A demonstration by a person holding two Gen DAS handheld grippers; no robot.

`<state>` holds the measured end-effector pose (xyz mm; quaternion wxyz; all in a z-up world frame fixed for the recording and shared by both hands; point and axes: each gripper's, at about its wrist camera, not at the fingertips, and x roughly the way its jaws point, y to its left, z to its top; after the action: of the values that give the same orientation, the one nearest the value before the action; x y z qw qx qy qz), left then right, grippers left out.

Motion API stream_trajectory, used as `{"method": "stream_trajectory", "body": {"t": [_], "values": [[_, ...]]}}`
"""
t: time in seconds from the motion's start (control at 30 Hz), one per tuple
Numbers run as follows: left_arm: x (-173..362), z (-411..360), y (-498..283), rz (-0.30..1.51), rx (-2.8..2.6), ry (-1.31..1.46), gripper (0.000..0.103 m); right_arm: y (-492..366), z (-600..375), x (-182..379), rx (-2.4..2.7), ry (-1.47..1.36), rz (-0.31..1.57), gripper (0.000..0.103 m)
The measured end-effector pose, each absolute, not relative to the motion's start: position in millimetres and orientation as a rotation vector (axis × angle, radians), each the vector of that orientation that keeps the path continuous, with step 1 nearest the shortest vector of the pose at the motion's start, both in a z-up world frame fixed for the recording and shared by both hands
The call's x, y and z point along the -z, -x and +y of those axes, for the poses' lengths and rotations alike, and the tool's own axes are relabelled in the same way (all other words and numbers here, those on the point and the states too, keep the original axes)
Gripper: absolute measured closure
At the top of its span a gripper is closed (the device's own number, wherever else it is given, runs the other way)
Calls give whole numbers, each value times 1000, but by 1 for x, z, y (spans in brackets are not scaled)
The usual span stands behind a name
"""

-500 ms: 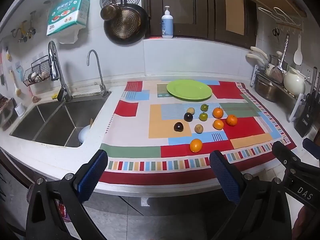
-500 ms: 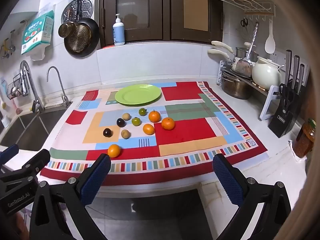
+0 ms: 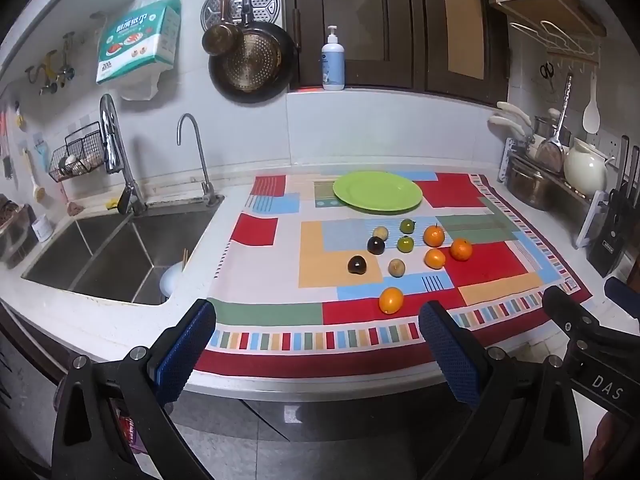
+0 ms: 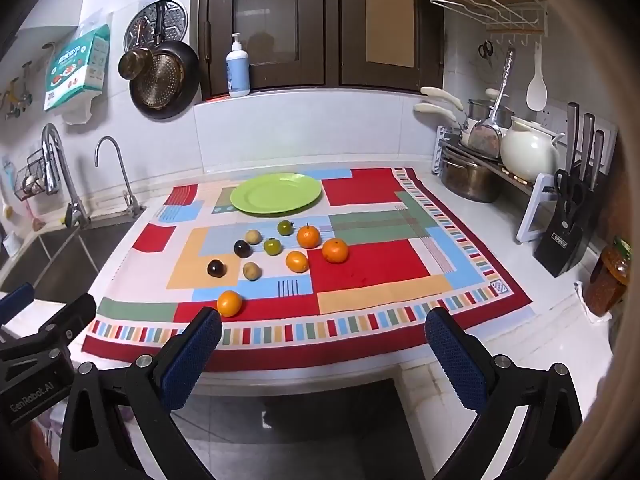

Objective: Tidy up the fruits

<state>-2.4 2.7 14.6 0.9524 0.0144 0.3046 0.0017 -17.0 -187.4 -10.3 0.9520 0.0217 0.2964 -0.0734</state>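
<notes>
Left wrist view: the left gripper hangs off the counter's front edge, fingers spread wide, nothing between them. On the cloth the green plate sits bare near the back edge. In front of it lie the fruits, all apart: four oranges, two green ones, two tan ones and two dark plums. One orange lies alone nearest the front edge. The sink is off the cloth's left edge. The right gripper's finger pokes in at the right

Right wrist view: the right gripper also hovers off the front edge, fingers spread, empty. The lone orange shows just above its left fingertip. Plate at the back, fruit cluster mid-cloth, knife block by the counter's right edge
</notes>
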Motion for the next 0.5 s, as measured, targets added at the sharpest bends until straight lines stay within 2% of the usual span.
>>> {"method": "stream_trajectory", "body": {"t": [0.5], "values": [[-13,-2,11,605,8,-24,0,20,-185,8,154,-44,594,0]]}}
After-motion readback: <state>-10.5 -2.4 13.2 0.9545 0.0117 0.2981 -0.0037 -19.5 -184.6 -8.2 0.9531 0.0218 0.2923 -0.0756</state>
